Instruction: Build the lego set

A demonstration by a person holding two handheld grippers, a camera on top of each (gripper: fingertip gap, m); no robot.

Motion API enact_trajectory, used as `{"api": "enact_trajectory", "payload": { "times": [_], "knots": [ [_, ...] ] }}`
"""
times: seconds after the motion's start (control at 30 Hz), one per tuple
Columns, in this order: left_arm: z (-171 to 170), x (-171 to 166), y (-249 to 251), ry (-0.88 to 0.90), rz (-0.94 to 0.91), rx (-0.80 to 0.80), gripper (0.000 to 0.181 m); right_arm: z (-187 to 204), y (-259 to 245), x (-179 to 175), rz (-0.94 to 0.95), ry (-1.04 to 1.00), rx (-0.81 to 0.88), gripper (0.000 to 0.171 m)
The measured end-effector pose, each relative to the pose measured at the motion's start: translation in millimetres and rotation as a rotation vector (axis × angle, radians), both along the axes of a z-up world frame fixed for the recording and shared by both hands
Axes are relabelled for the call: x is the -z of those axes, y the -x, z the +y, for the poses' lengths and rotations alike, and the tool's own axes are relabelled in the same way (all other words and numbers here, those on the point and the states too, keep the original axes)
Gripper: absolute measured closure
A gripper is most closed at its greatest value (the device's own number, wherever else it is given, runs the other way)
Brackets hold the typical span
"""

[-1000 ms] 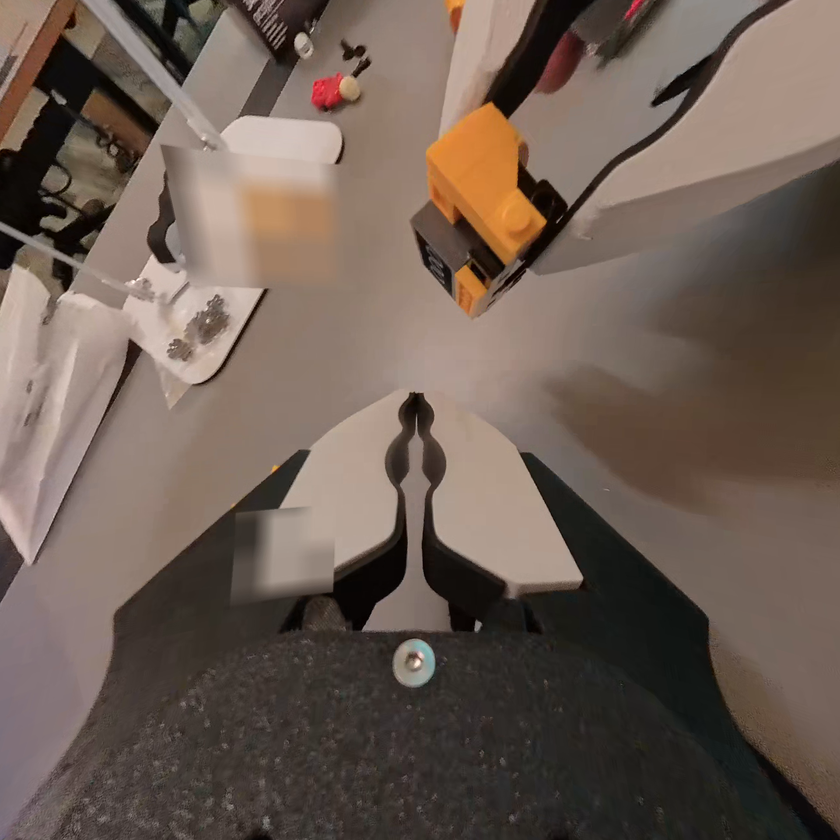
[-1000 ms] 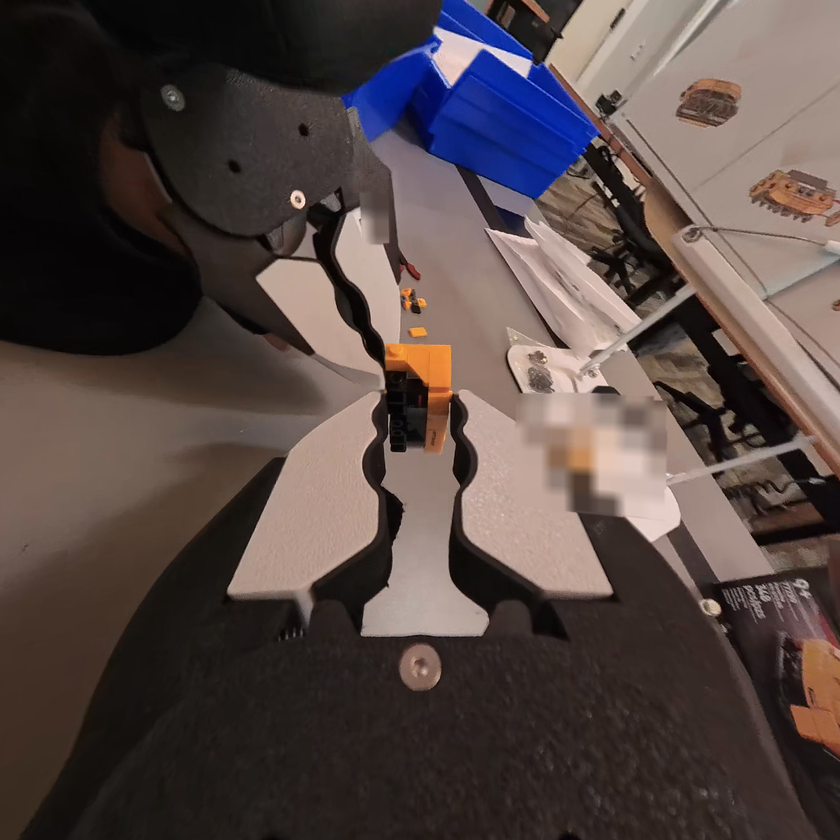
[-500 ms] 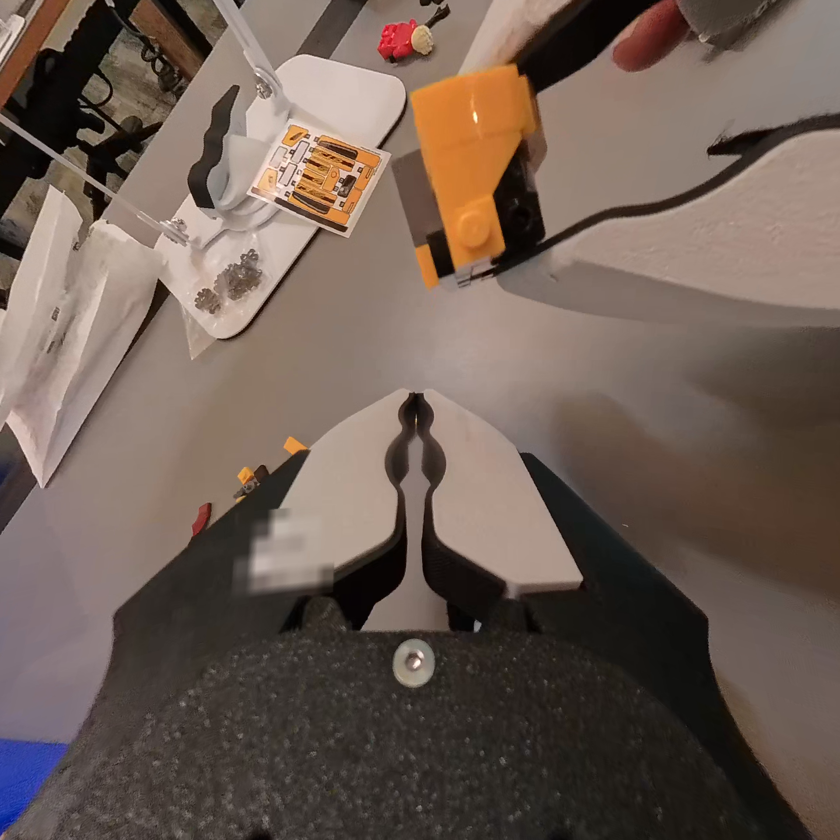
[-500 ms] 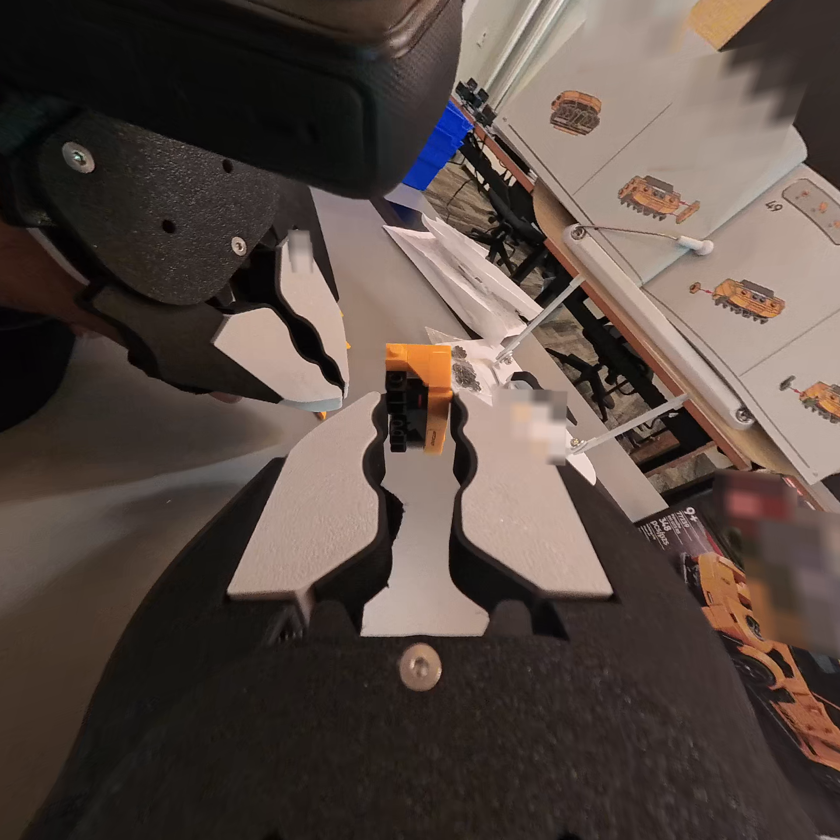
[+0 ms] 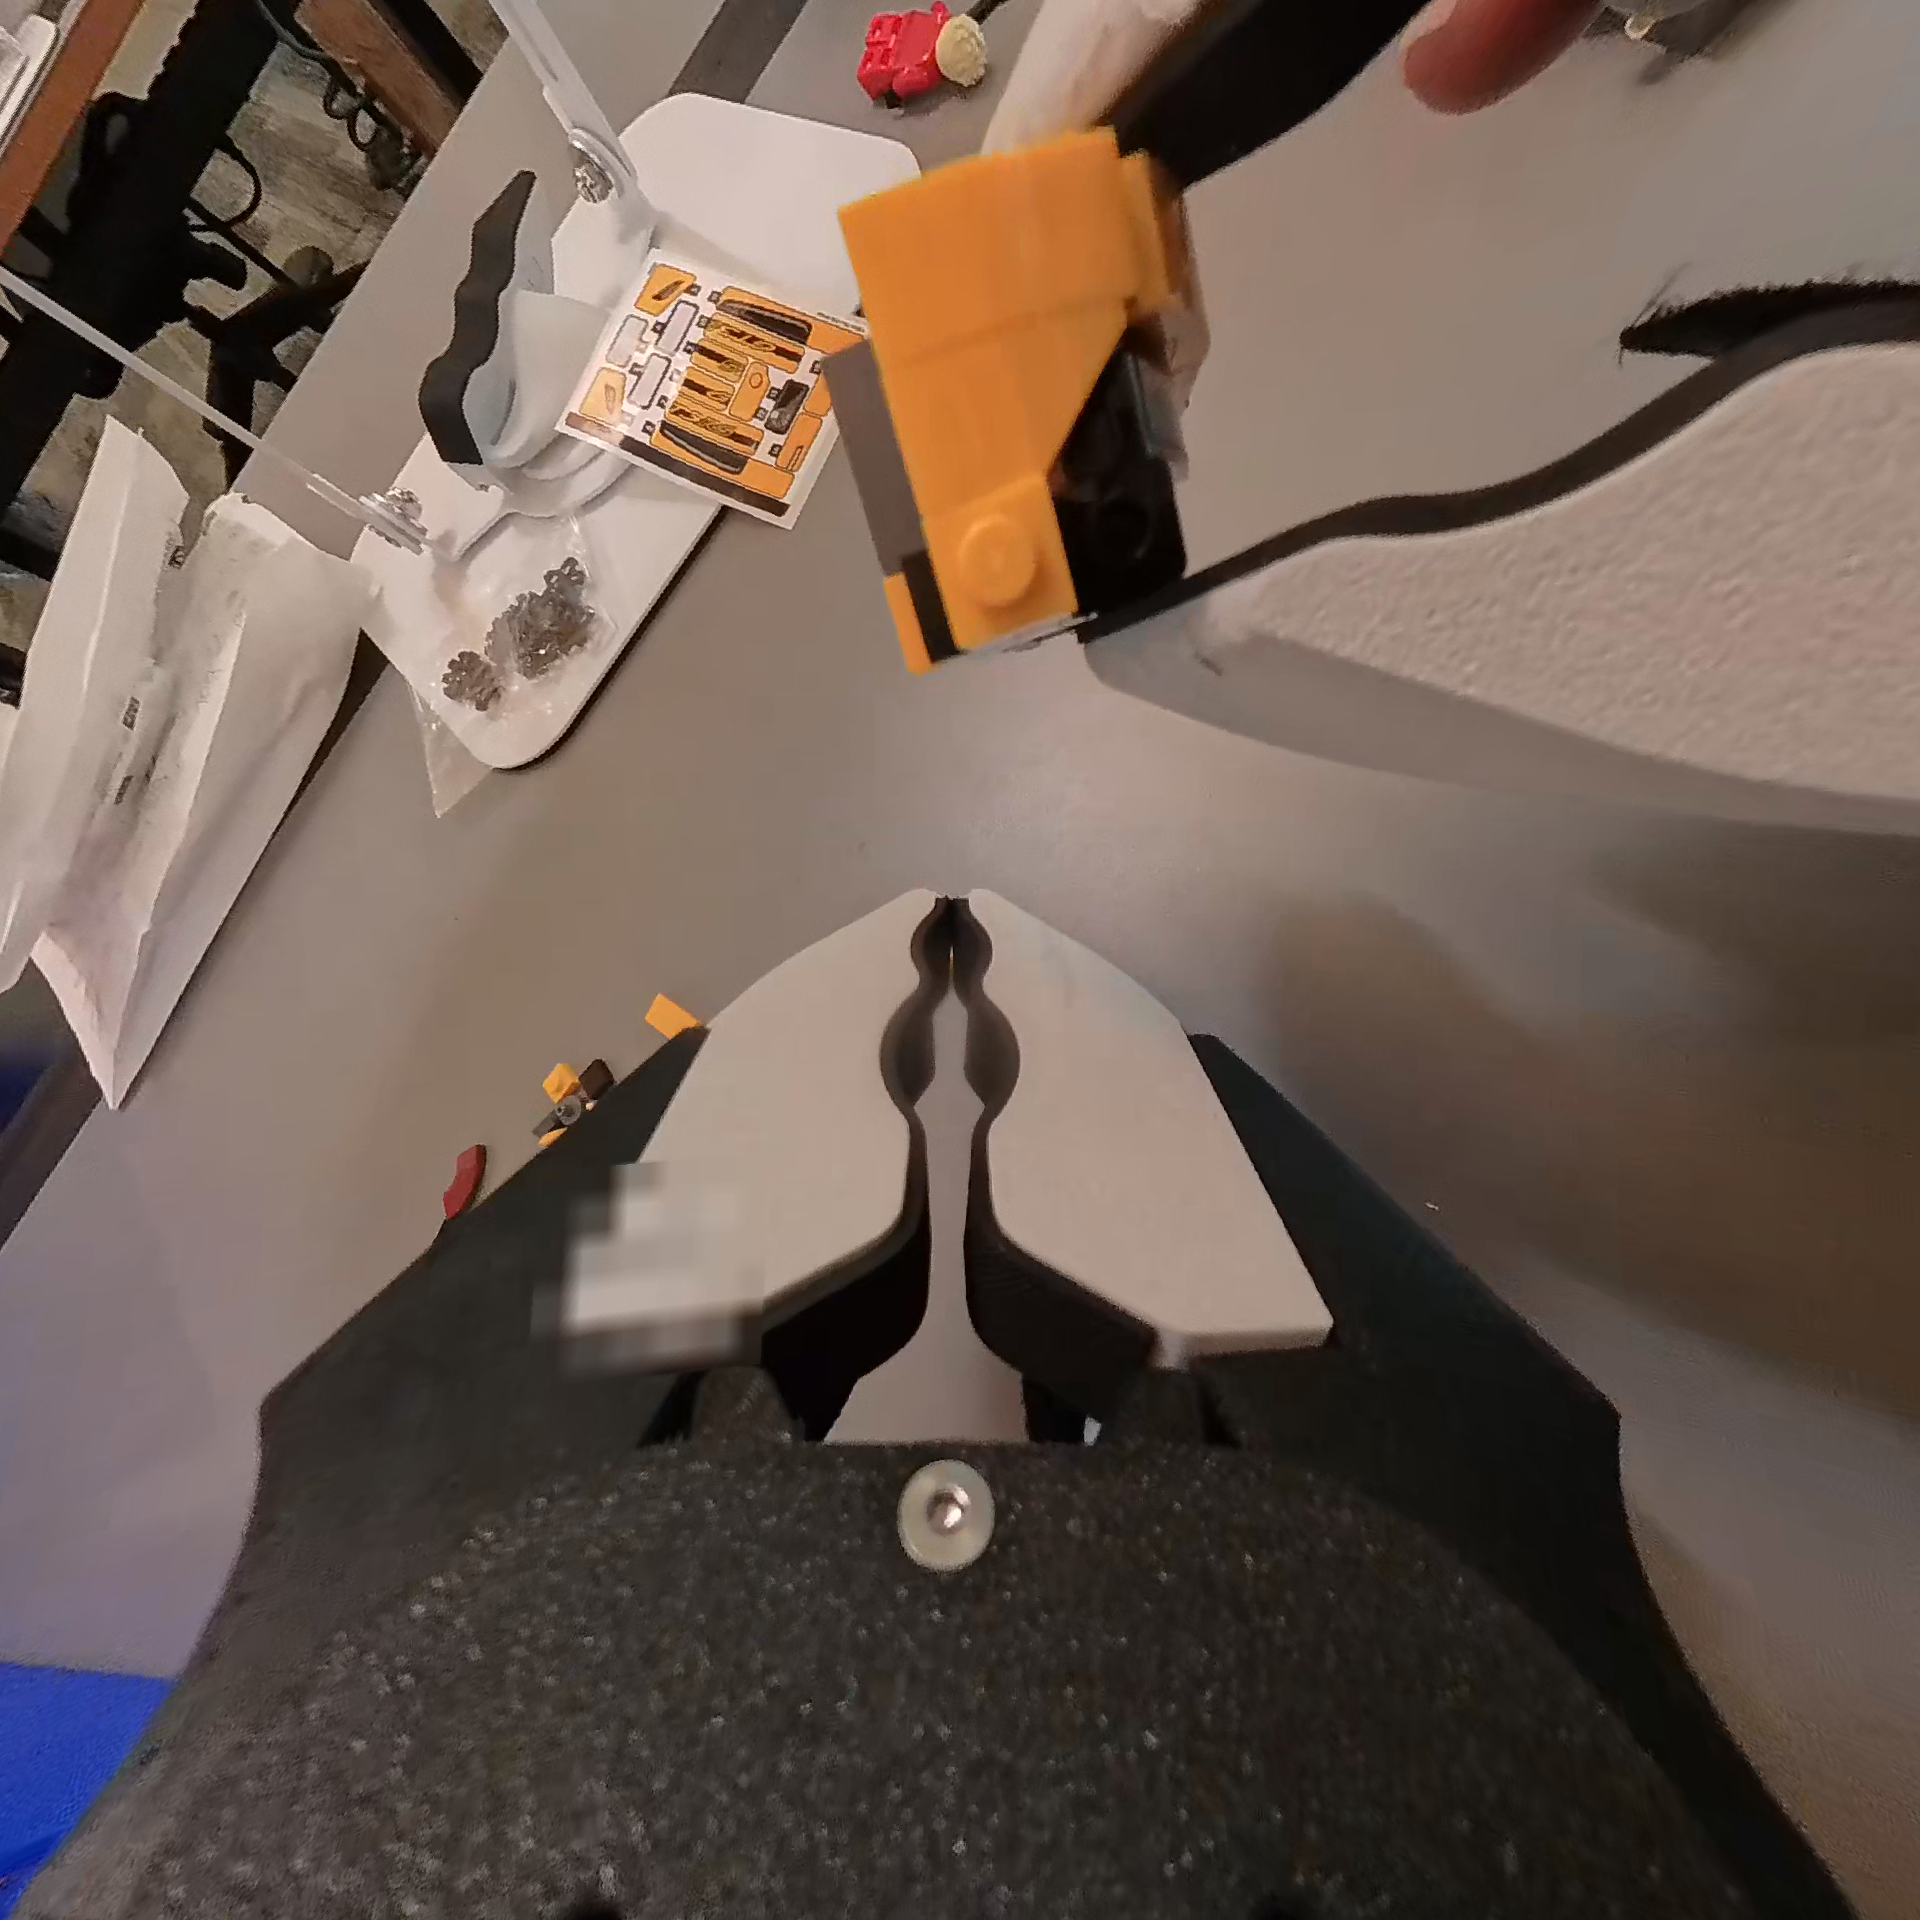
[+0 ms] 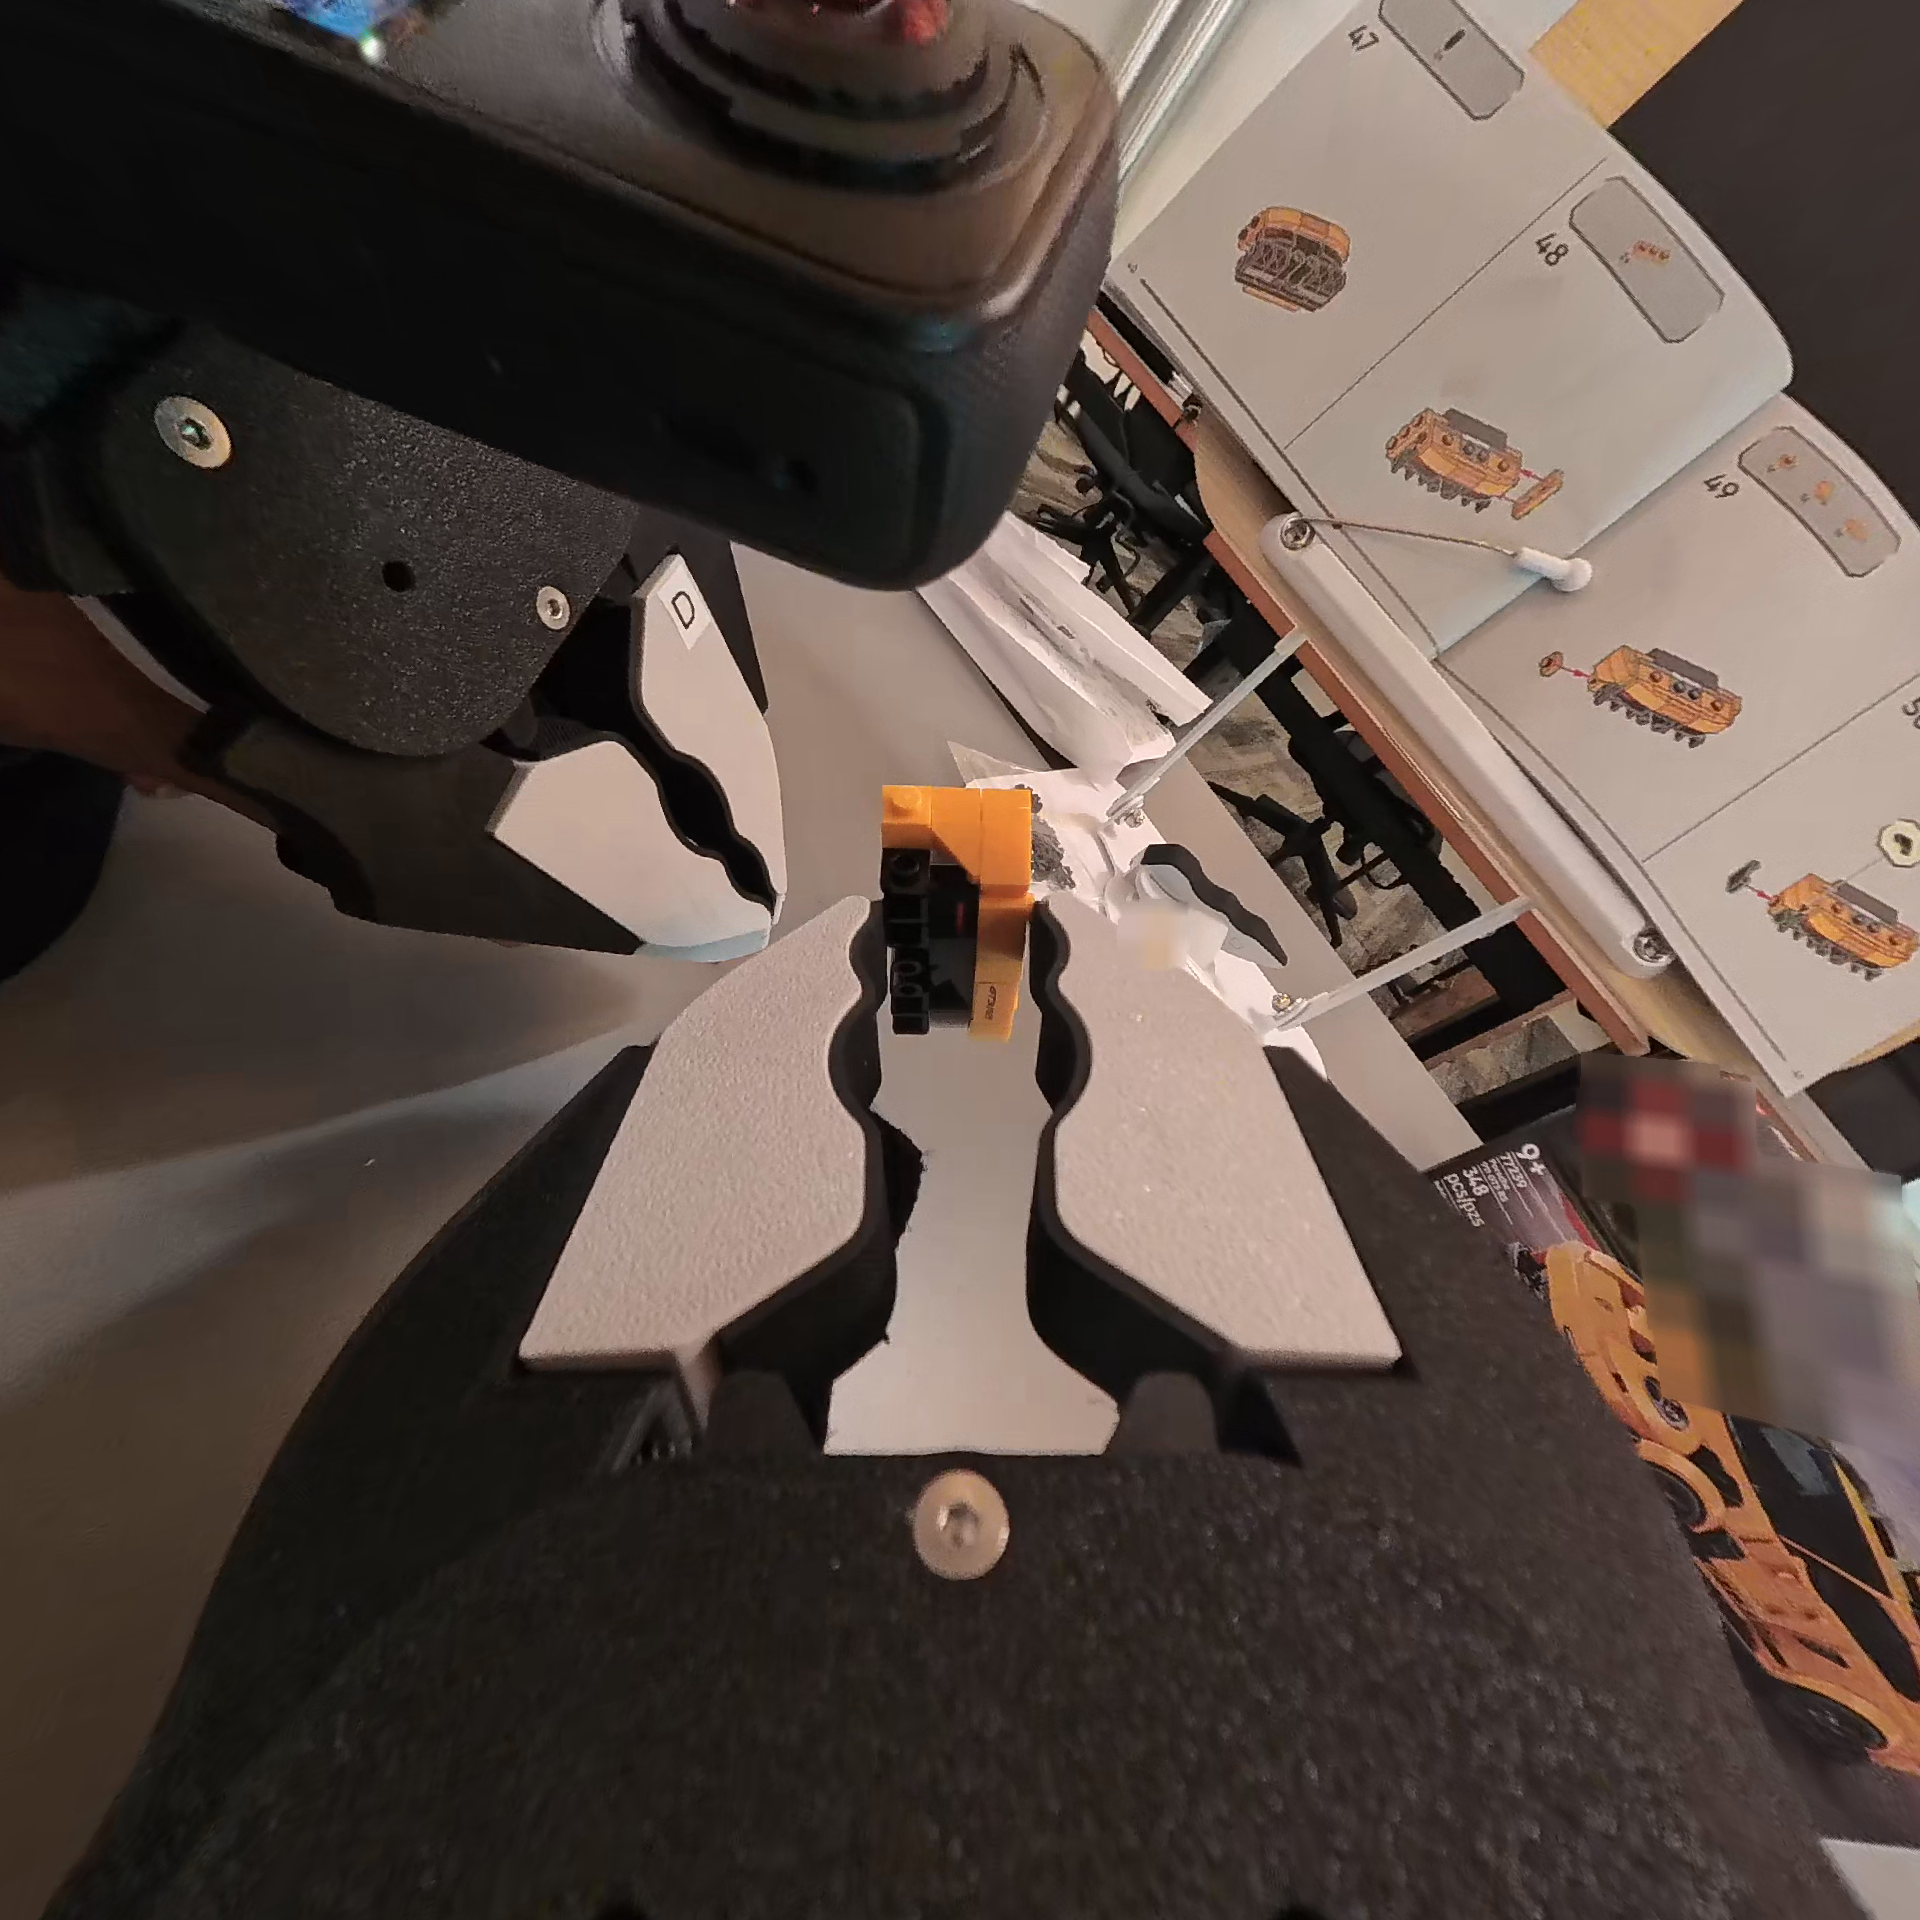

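Orange and black plastic fills the jaws of the right gripper [image 6: 954, 920]: they are closed part-way onto a small sub-assembly of orange, black and grey lego bricks [image 6: 956, 914], pinched near the tips and held up off the grey tabletop [image 5: 935, 790]. The left gripper [image 5: 951, 909] has its jaws pressed together with nothing between them, its tips just beside the held bricks in the right wrist view and below them in the left wrist view, where a single orange stud faces the camera. Judging by this, the step in hand is a mid-build one: the sub-assembly is being presented for the next piece, and the free gripper has nothing to add yet. The next move likely calls for opening the left jaws and fetching a part, perhaps from the few loose orange, black and red small pieces [image 5: 577, 1091] lying on the tabletop beside the left gripper. Farther out lie a sheet of orange and black stickers [image 5: 717, 390] on a white stand base, a clear bag of small dark parts [image 5: 530, 644], white paper bags [image 5: 135, 665], a red lego piece with a tan round part [image 5: 920, 57], the open instruction booklet [image 6: 1558, 436] on its holder, and the dark box picturing an orange car [image 6: 1704, 1455].
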State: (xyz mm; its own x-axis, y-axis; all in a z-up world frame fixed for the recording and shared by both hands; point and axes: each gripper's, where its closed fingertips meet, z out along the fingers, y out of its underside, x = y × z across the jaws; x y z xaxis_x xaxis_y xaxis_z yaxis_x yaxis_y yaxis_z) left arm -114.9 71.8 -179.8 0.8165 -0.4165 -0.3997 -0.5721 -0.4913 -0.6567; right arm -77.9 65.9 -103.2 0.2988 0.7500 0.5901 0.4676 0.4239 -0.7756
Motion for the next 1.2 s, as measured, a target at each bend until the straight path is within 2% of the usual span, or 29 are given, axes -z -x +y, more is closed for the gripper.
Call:
{"api": "enact_trajectory", "payload": {
  "times": [0.47,0.7,0.93,1.2],
  "knots": [
    [1.9,1.4,1.3,-0.002,0.027,-0.005,0.181,2.4,-1.3,0.1,-0.01,-0.019,0.011,0.145],
    [11.0,-12.5,1.9,-0.041,0.025,-0.021,0.181,7.7,-5.0,-4.2,0.001,-0.029,0.027,0.145],
    [49.3,-64.0,-6.3,-0.2,-0.014,-0.031,0.181,39.9,-35.8,-30.1,0.092,-0.063,0.148,0.145],
    [119.4,-112.8,-12.7,-0.337,-0.165,-0.107,0.181,58.9,-61.0,-43.8,0.158,-0.048,0.21,0.145]
  ]
}}
